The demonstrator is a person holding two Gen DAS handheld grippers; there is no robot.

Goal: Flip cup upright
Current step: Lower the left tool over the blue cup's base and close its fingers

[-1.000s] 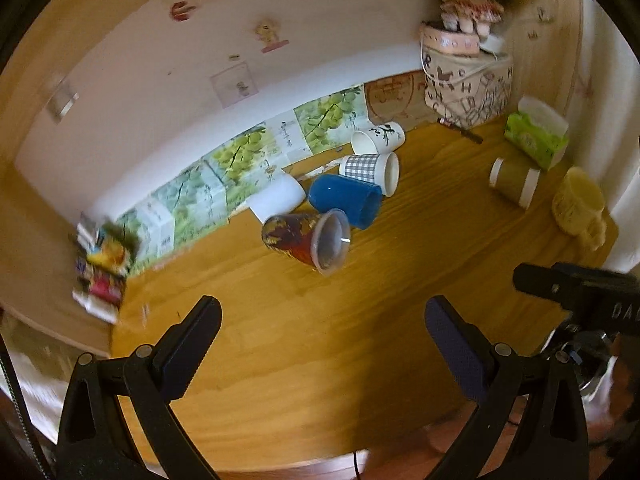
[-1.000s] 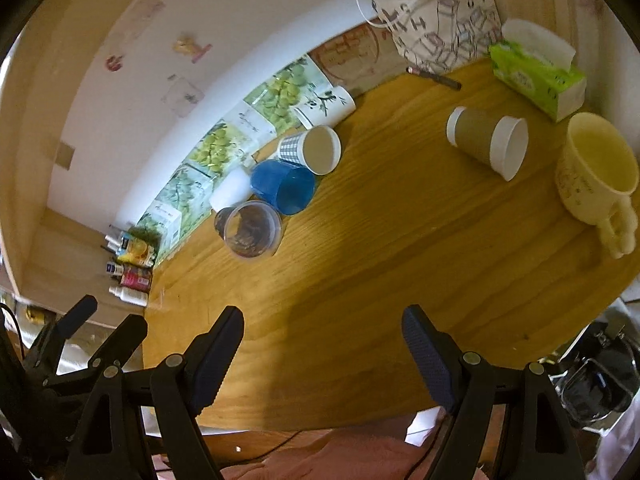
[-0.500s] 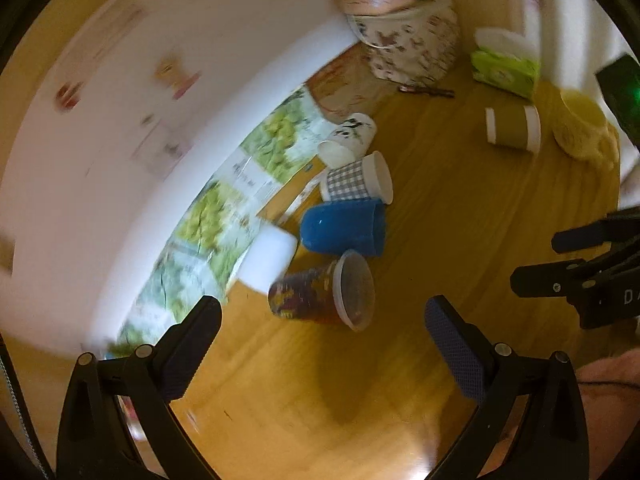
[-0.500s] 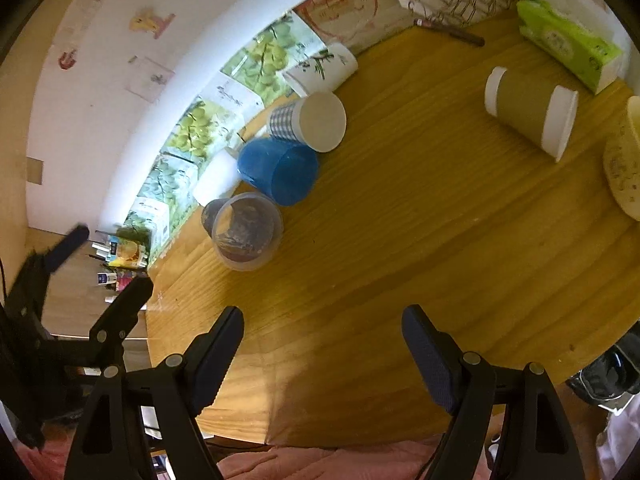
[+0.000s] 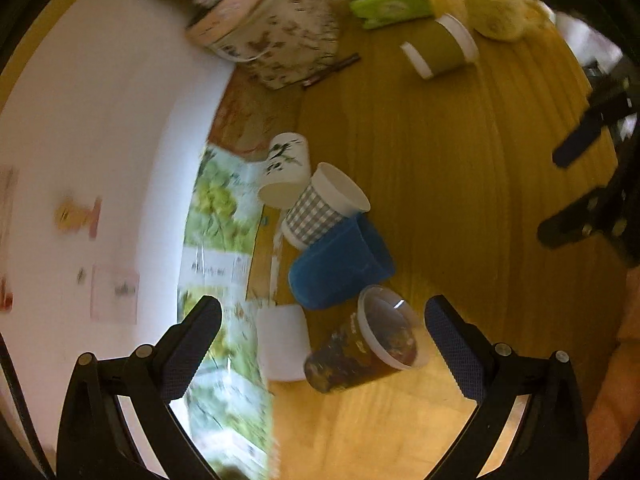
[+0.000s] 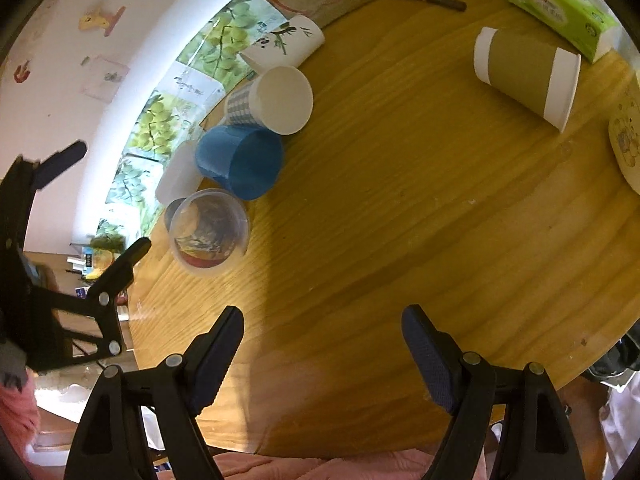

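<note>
**Cup lying on its side as the left tool is lining up on it**

Cup (image 5: 362,346), clear plastic with a dark printed wall, is lying on its side between the spread jaws of the left tool (image 5: 322,336), with no pad touching it yet. Its open mouth is facing away from the wall, toward the middle of the wooden surface (image 5: 460,160). Just beside it a white cup (image 5: 282,344) is lying toward the wall, and a blue cup (image 5: 340,264) is resting against its far side, with a checked cup (image 5: 324,204) and a leaf-printed cup (image 5: 286,168) beyond. Further out, a brown sleeved cup (image 5: 440,46) is lying well apart.

The right tool (image 6: 322,356) is hanging spread and empty over bare wood, away from the cluster.

The step in hand looks like the approach. Next, the left tool probably needs to be closing across the cup's wall without nudging the neighbours, then lifting and turning its mouth upward.
</note>
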